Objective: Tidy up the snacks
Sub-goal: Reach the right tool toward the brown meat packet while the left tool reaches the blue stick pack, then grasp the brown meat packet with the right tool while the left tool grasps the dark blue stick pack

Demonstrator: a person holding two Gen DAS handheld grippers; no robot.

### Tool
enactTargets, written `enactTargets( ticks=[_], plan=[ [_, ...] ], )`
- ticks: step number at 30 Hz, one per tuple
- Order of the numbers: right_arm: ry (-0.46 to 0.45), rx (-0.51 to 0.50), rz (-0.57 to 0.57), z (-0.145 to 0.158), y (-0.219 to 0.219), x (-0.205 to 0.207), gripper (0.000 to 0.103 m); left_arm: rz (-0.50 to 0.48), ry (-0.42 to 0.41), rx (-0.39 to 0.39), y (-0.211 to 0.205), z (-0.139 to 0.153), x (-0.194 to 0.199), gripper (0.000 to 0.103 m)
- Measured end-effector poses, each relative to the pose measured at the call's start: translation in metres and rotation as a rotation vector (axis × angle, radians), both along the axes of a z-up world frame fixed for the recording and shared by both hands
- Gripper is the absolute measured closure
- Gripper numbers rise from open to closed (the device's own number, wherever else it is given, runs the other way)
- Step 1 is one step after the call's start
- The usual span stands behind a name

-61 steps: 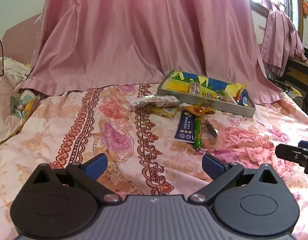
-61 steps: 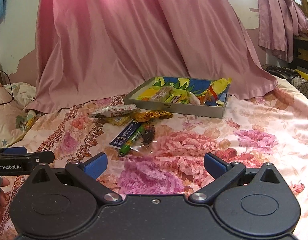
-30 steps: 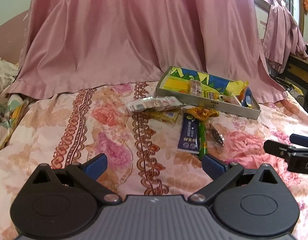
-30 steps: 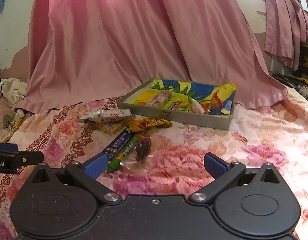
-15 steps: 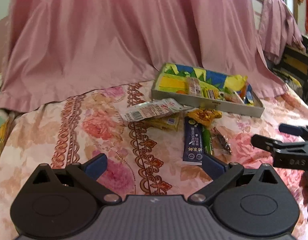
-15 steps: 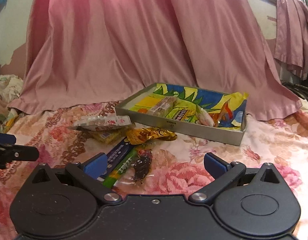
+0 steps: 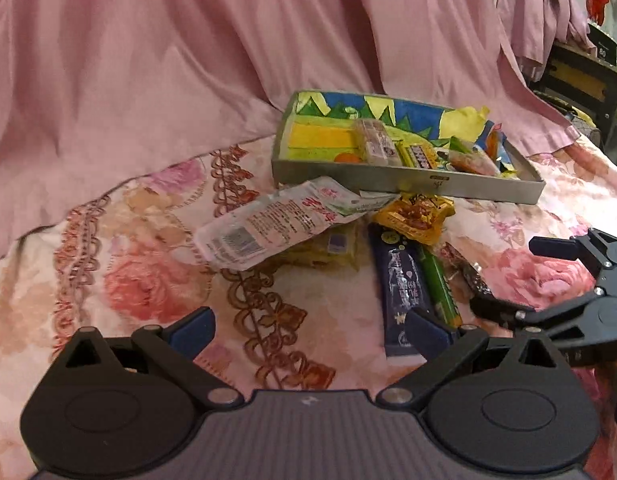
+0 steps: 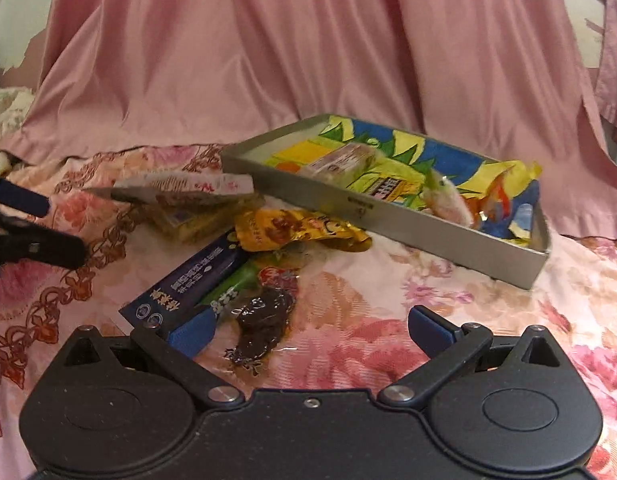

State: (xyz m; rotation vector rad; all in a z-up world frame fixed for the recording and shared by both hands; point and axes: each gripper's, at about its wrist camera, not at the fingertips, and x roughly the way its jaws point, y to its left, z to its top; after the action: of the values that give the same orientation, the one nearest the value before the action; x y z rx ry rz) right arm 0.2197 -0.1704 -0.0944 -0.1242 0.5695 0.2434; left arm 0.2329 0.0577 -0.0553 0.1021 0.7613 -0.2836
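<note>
A grey tray (image 7: 408,184) (image 8: 388,216) with a colourful bottom holds several wrapped snacks. In front of it on the floral bedspread lie a white packet (image 7: 276,220) (image 8: 184,186), a yellow packet (image 7: 418,210) (image 8: 292,228), a navy blue bar (image 7: 402,280) (image 8: 196,276), a green stick (image 7: 440,284) (image 8: 236,284) and a clear packet with a dark snack (image 7: 464,268) (image 8: 264,316). My left gripper (image 7: 310,328) is open, its right finger over the navy bar's near end. My right gripper (image 8: 312,330) is open, with the dark snack packet just inside its left finger.
A pink curtain (image 7: 188,60) hangs behind the tray and drapes onto the bed. Dark furniture (image 7: 580,80) stands at the far right. The other gripper shows at each view's edge, the right gripper (image 7: 504,276) and the left gripper (image 8: 62,228).
Both grippers have moved forward and closer to the snack pile, which now looms larger. Both have stayed open. The snacks have not moved.
</note>
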Motion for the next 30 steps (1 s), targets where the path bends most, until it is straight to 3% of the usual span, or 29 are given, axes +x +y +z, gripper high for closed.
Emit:
enactTargets(
  ticks=[8, 14, 23, 28, 30],
  plan=[
    [0.022, -0.029, -0.015, -0.009, 0.006, 0.015, 0.001, -0.04, 0.011, -0.003, -0.018, -0.019, 0.022, 0.0],
    [0.054, 0.016, -0.023, -0.015, 0.001, 0.023, 0.004, -0.056, 0.021, -0.038, -0.023, -0.025, 0.029, 0.0],
    [0.057, 0.061, 0.016, -0.012, -0.005, 0.022, 0.033, -0.095, 0.05, -0.062, -0.036, -0.029, 0.034, 0.0],
    [0.065, 0.047, 0.028, -0.009, -0.011, 0.019, 0.054, -0.119, 0.055, -0.062, -0.039, -0.029, 0.035, 0.002],
    [0.071, 0.047, 0.024, -0.007, -0.016, 0.018, 0.055, -0.128, 0.06, -0.055, -0.04, -0.03, 0.037, 0.006]
  ],
)
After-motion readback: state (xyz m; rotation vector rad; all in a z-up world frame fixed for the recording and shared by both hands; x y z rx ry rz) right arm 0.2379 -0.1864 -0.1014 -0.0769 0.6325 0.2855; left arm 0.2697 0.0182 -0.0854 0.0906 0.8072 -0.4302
